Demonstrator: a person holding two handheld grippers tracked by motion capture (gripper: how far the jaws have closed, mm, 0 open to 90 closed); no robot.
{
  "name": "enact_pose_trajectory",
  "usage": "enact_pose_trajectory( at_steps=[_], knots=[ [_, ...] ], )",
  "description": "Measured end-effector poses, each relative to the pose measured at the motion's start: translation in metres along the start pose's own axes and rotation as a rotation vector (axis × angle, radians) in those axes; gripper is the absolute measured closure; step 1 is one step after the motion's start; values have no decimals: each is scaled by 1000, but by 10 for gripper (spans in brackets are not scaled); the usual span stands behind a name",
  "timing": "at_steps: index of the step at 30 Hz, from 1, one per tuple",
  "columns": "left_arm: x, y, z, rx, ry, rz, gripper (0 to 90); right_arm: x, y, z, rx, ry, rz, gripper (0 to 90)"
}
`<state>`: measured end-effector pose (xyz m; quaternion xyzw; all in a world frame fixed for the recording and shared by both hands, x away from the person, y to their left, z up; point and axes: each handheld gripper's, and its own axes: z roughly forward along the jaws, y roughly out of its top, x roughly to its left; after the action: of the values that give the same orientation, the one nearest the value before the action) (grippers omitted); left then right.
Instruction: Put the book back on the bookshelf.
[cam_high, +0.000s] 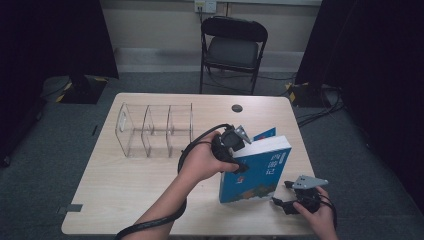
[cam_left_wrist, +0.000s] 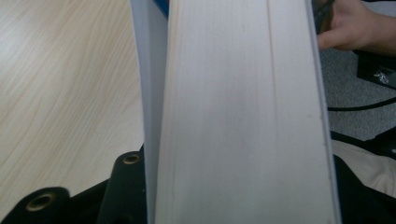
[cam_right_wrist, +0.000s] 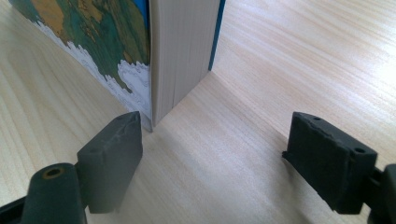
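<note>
Down at five o'clock on the table (cam_high: 125, 185), the right gripper (cam_high: 281, 200) gapes wide, holding nothing. At its eleven o'clock, the left gripper (cam_high: 243, 169) pinches the standing blue book (cam_high: 257, 170).

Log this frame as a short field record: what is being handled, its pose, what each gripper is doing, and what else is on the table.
handled thing: blue book
pose: standing on its bottom edge on the table, page edges facing the right gripper
left gripper: shut on the book near its top
right gripper: open, jaws wide apart just short of the book's lower corner, not touching it
also on table: clear divided rack, compartments empty
behind table: black folding chair
</note>
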<state>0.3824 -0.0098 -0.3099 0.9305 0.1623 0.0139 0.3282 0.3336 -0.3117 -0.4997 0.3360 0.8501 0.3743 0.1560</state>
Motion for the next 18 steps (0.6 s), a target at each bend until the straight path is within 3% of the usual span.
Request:
enact_pose_trajectory(
  at_steps=[2,4,8,10,15,16,18],
  knots=[
    [0,0,0,1,-8,10,555,0,0,0,-1,-1,-1,179],
    [-1,0,0,9,-15,-19,579,0,0,0,0,0,0,178],
    [-3,0,0,3,2,-32,578,0,0,0,0,0,0,178],
    [-3,0,0,-3,12,-14,556,0,0,0,0,0,-1,179],
    [-2,0,0,18,-15,12,538,0,0,0,-1,1,0,179],
    [-1,1,0,39,-11,32,553,0,0,0,-1,1,0,178],
    [-1,1,0,37,-14,26,582,0,0,0,0,0,0,178]
  ],
)
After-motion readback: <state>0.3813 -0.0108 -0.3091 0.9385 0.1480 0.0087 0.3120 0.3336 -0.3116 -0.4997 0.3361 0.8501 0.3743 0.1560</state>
